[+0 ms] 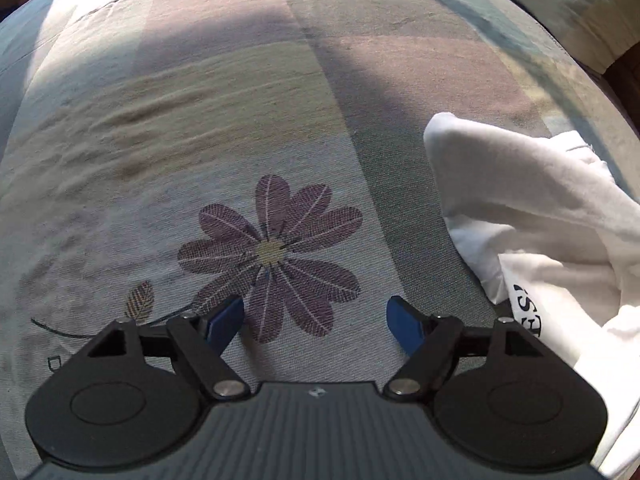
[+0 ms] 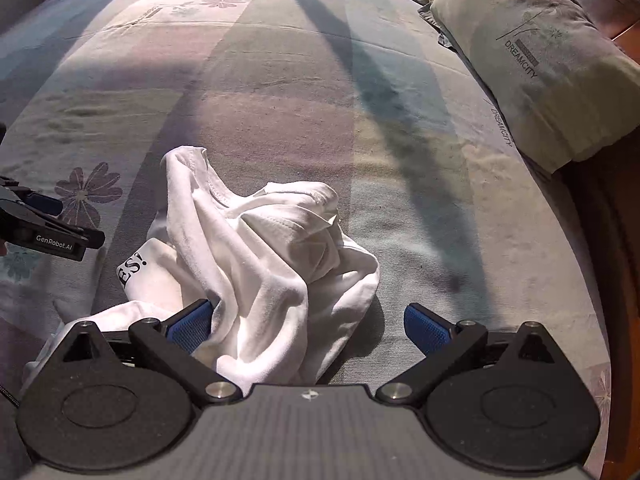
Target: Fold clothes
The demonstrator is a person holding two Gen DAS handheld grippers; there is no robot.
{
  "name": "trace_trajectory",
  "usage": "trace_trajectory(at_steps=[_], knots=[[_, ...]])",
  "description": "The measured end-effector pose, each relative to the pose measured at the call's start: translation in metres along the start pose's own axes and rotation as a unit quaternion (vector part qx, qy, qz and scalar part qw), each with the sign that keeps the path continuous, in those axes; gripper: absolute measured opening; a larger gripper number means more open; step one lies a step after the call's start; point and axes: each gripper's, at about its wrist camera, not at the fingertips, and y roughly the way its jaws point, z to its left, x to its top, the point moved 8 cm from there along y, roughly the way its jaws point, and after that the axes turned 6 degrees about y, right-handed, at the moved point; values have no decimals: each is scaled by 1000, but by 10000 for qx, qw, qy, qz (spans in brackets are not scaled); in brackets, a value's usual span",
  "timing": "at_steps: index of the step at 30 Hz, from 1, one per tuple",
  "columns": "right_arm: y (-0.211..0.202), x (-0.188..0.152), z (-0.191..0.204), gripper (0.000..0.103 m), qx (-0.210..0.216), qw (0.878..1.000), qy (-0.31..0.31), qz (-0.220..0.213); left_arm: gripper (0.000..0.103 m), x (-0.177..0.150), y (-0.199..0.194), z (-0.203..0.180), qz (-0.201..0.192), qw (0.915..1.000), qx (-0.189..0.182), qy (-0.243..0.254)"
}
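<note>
A crumpled white T-shirt (image 2: 264, 256) with black lettering lies in a heap on the bed. In the left wrist view it (image 1: 536, 232) fills the right edge. My right gripper (image 2: 310, 326) is open, low over the heap's near side; shirt cloth lies between its jaws, against the left blue pad (image 2: 190, 326). My left gripper (image 1: 316, 324) is open and empty over a purple flower print (image 1: 272, 256), to the left of the shirt. It also shows in the right wrist view (image 2: 44, 204) at the left edge.
The bed is covered by a striped sheet (image 2: 304, 92) with flower prints. A pillow (image 2: 532, 56) marked DREAMCITY lies at the far right, beside a wooden edge (image 2: 612, 216).
</note>
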Motion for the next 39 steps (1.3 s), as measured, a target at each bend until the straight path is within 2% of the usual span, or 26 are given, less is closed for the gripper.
trace_trajectory(at_steps=[3, 6, 9, 13, 18, 21, 22, 25, 27, 29, 31, 33, 34, 35, 39], knots=[[-2, 2, 5, 103, 323, 9994, 156, -19, 80, -5, -10, 4, -56, 9998, -166, 24], [-1, 4, 17, 103, 513, 9986, 137, -1, 81, -11, -11, -15, -20, 9991, -398, 144], [1, 8, 34, 103, 571, 9983, -89, -9, 81, -14, -11, -32, 19, 9985, -456, 294], [-5, 13, 66, 103, 895, 9949, -453, -119, 82, -23, -14, -32, 45, 9991, -233, 358], [1, 7, 116, 103, 1260, 9868, -1011, 68, 82, -47, -29, 6, -42, 9994, 206, 276], [19, 4, 132, 99, 976, 9866, -1276, 292, 82, -63, -41, 26, -46, 9993, 323, 192], [22, 4, 136, 95, 916, 9864, -1323, 337, 82, -69, -46, 32, -58, 9991, 364, 193], [19, 9, 148, 89, 902, 9848, -1456, 304, 82, -84, -59, 45, -127, 9984, 500, 240], [10, 12, 162, 89, 892, 9795, -1798, 163, 82, -93, -66, 51, -160, 9980, 563, 242], [11, 7, 173, 87, 863, 9715, -2195, 236, 82, -102, -70, 54, -152, 9980, 578, 198], [18, 1, 179, 79, 729, 9629, -2577, 337, 82, -109, -74, 56, -170, 9980, 590, 121], [41, -8, 168, 67, 293, 9566, -2836, 594, 82, -114, -78, 54, -216, 9983, 547, 44], [52, -13, 160, 53, 138, 9554, -2832, 829, 82, -116, -80, 53, -242, 9984, 511, 10], [57, -15, 155, 44, 81, 9552, -2801, 949, 82, -118, -81, 52, -259, 9985, 479, -9], [52, -12, 151, 29, 295, 9618, -2565, 906, 82, -125, -82, 49, -252, 9988, 413, -31]])
